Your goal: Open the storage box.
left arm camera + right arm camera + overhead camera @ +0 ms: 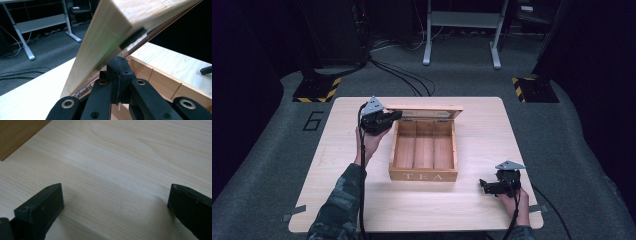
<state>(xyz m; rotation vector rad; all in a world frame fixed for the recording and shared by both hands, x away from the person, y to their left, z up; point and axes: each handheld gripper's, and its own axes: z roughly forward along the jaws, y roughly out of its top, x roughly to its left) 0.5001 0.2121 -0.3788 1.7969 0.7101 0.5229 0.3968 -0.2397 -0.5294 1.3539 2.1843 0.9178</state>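
While my left gripper (393, 117) is pinching its closed jaws against the raised lid (424, 113) of the tea box (423, 175) at mid-table, I am resting my right gripper (485, 186), jaws wide apart and empty, on the table (482, 125) near the box's front right corner.

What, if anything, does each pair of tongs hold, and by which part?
Left tongs: the wooden tea box's raised lid, at its left end. Right tongs: nothing; open above the table.

Light-wood tea box (424, 175), pale table (482, 210), black jaws.
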